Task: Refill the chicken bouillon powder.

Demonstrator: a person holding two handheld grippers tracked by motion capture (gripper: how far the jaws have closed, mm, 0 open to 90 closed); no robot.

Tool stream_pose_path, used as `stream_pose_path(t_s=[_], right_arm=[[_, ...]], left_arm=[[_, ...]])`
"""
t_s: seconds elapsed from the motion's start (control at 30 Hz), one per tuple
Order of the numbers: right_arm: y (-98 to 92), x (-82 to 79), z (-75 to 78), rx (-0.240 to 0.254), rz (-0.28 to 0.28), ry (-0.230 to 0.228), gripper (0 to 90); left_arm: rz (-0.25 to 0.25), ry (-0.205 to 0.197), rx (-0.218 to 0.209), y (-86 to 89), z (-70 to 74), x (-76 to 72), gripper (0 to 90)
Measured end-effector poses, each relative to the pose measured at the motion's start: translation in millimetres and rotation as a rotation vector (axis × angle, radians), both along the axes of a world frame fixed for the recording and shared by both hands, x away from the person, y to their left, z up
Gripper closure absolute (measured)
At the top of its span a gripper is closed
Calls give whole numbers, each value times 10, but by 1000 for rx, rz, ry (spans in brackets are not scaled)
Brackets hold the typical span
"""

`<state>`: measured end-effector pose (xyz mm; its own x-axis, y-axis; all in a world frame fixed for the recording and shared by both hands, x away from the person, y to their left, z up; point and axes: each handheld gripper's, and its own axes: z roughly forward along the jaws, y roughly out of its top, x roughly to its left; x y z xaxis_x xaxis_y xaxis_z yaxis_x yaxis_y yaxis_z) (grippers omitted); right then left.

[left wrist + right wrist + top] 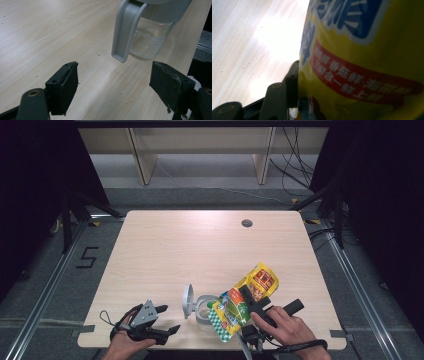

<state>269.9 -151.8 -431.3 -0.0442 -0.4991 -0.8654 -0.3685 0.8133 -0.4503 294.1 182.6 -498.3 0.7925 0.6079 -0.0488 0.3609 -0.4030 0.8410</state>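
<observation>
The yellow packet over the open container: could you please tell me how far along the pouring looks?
Done: the container stands with its lid flipped open. In hand: the right gripper is clamped on the yellow packet, held tilted with its lower end at the container's mouth. The left gripper rests open beside it. Left: the clear body holds just a thin residue, so filling has barely begun.

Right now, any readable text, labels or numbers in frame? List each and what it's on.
"5": black marking on the floor left of the table.
"三鲜合一 鲜上鲜": red band on the yellow bag in the right gripper, lower line; partly blurred.
Line above it and the big blue characters: cropped or blurred, unreadable.
Clear jug: no text.
</observation>
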Motion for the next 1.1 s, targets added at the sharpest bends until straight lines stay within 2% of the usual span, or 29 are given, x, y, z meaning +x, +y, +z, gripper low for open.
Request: stream_pose_path(t_s=[0.03,0.13,0.17,0.23,0.3,0.37,0.47,0.53,0.57,0.63,0.8,0.93,0.97,1.1], right_arm=[[4,1,3,-3,0,0,489],[12,5,10,-8,2,-4,492],[12,3,10,-7,1,-1,492],[11,3,0,-6,7,-5,493],[10,4,-19,-2,-3,-8,494],[12,2,-20,-9,-2,-12,494],[17,-4,-21,-10,0,-16,494],[15,-2,-26,-10,4,-18,494],[15,-2,-27,-10,4,-19,494],[16,-9,-25,-16,3,-21,494],[34,-33,-21,-38,10,-43,495],[36,-36,-17,-37,9,-44,495],[37,-39,-14,-40,10,-46,495],[43,-45,-17,-49,16,-68,495]], left_arm=[[-7,-4,15,12,4,7,219],[-8,-17,3,13,2,12,219],[-5,-6,13,20,11,7,219],[-3,-1,-5,7,8,-1,219],[-11,-8,31,22,14,9,219],[-8,-1,7,11,10,1,219],[-5,-4,-5,9,9,2,219],[-21,-22,10,18,14,15,219],[-4,-1,-4,7,7,-1,219],[-8,-5,22,18,13,4,219],[-8,-5,23,17,13,3,219],[-9,-6,25,16,15,0,220],[-15,-9,38,23,16,9,220],[-9,-6,24,17,15,3,222]])
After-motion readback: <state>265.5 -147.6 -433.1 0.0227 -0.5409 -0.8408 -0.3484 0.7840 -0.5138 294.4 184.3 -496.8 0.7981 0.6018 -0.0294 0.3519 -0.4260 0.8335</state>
